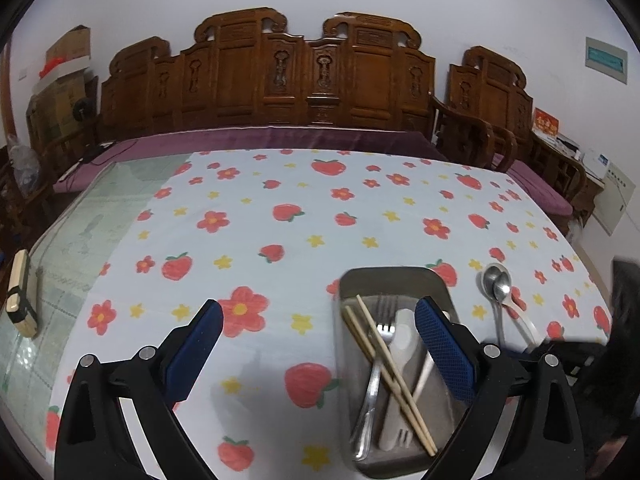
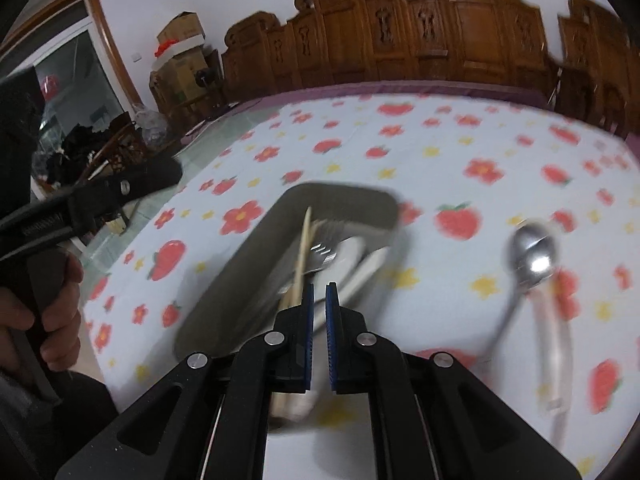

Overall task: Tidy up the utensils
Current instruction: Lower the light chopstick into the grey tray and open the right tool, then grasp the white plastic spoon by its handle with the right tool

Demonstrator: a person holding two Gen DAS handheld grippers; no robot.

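A metal tray (image 1: 384, 276) on the strawberry-print tablecloth holds wooden chopsticks (image 1: 390, 372), a metal fork (image 1: 382, 320) and a white plastic fork (image 1: 400, 364). A metal spoon (image 1: 498, 284) and a white plastic spoon (image 1: 524, 320) lie on the cloth right of the tray. My left gripper (image 1: 318, 312) is open and empty, its right finger over the tray's right side. In the blurred right wrist view, my right gripper (image 2: 319, 288) is nearly shut with nothing between its pads, above the tray's (image 2: 240, 264) near end. The metal spoon (image 2: 530, 252) lies to its right.
A brush with a wooden handle (image 1: 20, 296) lies on the glass tabletop at the far left. Carved wooden chairs (image 1: 280, 76) stand behind the table. The hand on the left gripper's handle (image 2: 56, 312) shows at the left of the right wrist view.
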